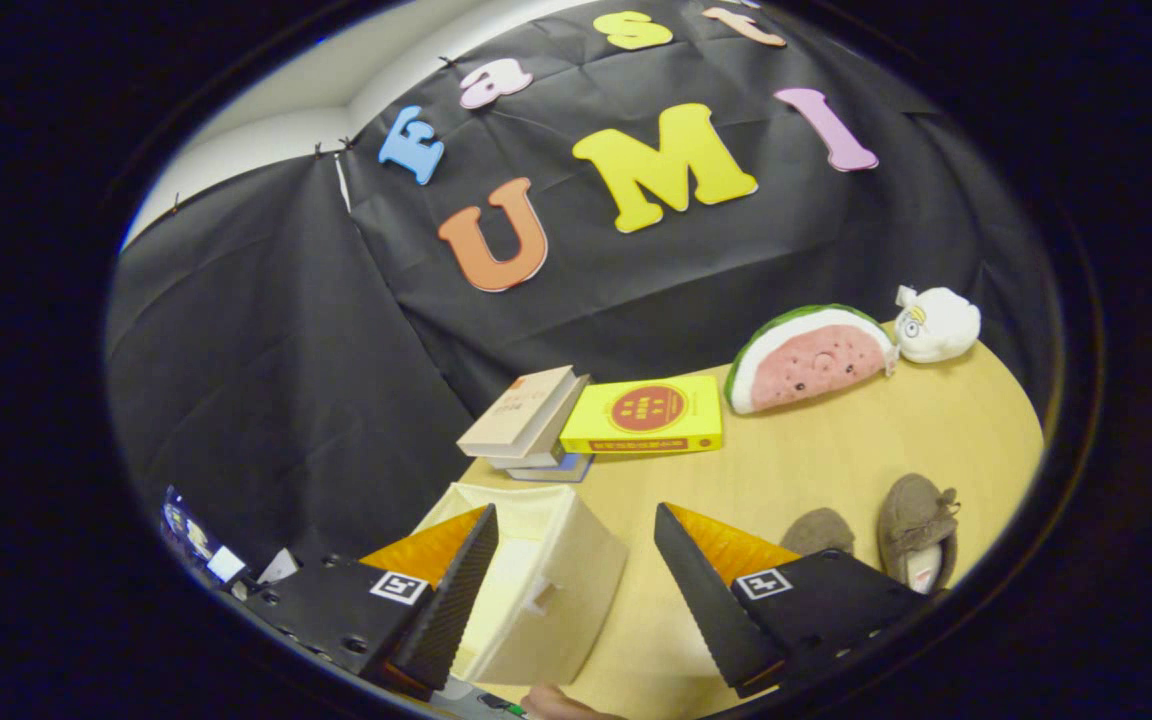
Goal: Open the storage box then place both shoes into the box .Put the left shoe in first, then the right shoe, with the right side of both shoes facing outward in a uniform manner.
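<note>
1. Between the fingers [576, 580], which stand wide apart and clamp nothing, sits a cream box [546, 590] on the wooden worktop [836, 460].
2. Its near face carries a small pull tab; the left finger overlaps its left part.
3. Beyond the right finger lie two brown shoes [886, 530], side by side, well apart from the box; the right finger hides part of the nearer one.
4. Beyond the box, a stack of books [528, 420] rests against a yellow book [646, 415] lying flat.
5. Farther right stands a watermelon plush [811, 358], touching a white plush [936, 325] at the worktop's far edge.
6. Below the fingers, a bit of a hand [561, 703] shows.
</note>
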